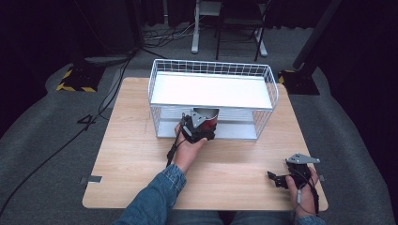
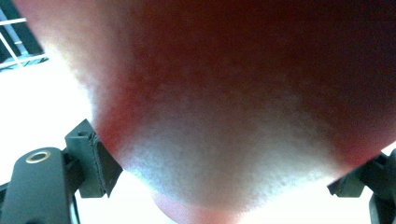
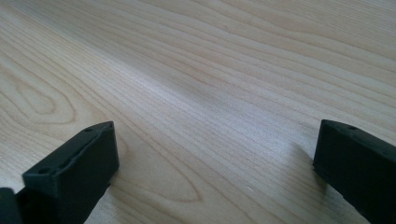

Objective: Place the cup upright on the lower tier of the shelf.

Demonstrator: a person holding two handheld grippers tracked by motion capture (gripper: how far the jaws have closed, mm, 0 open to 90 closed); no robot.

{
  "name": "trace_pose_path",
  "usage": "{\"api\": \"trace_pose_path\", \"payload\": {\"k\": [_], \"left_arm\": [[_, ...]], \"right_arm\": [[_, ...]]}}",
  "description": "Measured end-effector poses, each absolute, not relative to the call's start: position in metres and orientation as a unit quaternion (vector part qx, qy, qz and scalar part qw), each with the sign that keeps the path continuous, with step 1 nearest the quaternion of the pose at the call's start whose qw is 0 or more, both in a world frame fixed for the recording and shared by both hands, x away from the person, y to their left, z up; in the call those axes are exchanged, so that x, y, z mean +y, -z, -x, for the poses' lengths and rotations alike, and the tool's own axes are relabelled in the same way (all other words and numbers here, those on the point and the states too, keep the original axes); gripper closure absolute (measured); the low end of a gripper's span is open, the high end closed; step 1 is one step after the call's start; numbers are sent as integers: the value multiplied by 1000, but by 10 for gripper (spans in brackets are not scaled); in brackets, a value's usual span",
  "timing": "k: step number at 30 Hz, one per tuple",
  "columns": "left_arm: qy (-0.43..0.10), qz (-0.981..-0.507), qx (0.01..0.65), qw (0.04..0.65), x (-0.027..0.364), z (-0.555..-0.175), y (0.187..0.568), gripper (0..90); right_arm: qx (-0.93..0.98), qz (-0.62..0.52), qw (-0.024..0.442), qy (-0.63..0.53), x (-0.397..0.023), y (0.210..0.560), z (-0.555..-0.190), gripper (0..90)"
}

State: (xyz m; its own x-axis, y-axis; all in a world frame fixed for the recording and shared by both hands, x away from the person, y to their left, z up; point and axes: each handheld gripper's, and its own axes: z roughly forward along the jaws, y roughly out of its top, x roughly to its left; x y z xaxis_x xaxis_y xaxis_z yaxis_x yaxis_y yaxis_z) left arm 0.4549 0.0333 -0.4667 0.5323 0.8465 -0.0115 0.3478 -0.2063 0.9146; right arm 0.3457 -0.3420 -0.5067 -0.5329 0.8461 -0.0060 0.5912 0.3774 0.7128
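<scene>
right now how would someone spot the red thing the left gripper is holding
Start at the white wire rack at the back of the wooden table. At its front opening, by the lower shelf, the left gripper clamps a red cup. It is the one red thing on the table.

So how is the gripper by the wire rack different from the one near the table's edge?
The left gripper is shut on a dark red cup, while the right gripper holds nothing. The left gripper reaches into the lower level of the white wire rack; the right gripper rests low over the bare wooden table, jaws wide apart. Both are black, two-jawed and held in a hand.
</scene>
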Motion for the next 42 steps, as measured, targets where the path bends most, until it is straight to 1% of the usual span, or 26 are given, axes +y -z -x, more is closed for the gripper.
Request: {"api": "trace_pose_path", "payload": {"k": [5, 9, 11, 12, 14, 16, 17, 19, 21, 25, 31, 42], "left_arm": [[-269, -725, 416, 479, 27, -461, 468, 160], [-272, -728, 409, 478, 24, -470, 469, 160], [-266, -721, 427, 477, 23, -472, 470, 160], [-281, -749, 381, 464, 29, -480, 469, 160], [-289, -749, 384, 456, 30, -482, 469, 160], [-259, -728, 427, 469, 24, -481, 474, 160], [-262, -721, 446, 461, 22, -483, 475, 160], [-264, -717, 454, 459, 21, -487, 477, 160], [-254, -722, 453, 457, 22, -490, 479, 160], [-249, -724, 458, 450, 23, -493, 484, 159], [-253, -723, 464, 444, 21, -493, 485, 159], [-258, -718, 463, 451, 20, -495, 486, 147]], "right_arm": [[808, -445, 189, -337, -342, 507, -346, 4], [808, -445, 189, -337, -342, 507, -346, 4], [808, -445, 189, -337, -342, 507, -346, 4], [808, -445, 189, -337, -342, 507, -346, 4], [808, -445, 190, -337, -342, 507, -346, 4], [808, -445, 190, -337, -342, 507, -346, 4], [808, -445, 190, -337, -342, 507, -346, 4], [808, -445, 189, -337, -342, 507, -346, 4], [808, -445, 189, -337, -342, 507, -346, 4], [808, -445, 190, -337, -342, 507, -346, 4], [808, -445, 190, -337, -342, 507, -346, 4], [808, -445, 190, -337, -342, 507, -346, 4]]}}
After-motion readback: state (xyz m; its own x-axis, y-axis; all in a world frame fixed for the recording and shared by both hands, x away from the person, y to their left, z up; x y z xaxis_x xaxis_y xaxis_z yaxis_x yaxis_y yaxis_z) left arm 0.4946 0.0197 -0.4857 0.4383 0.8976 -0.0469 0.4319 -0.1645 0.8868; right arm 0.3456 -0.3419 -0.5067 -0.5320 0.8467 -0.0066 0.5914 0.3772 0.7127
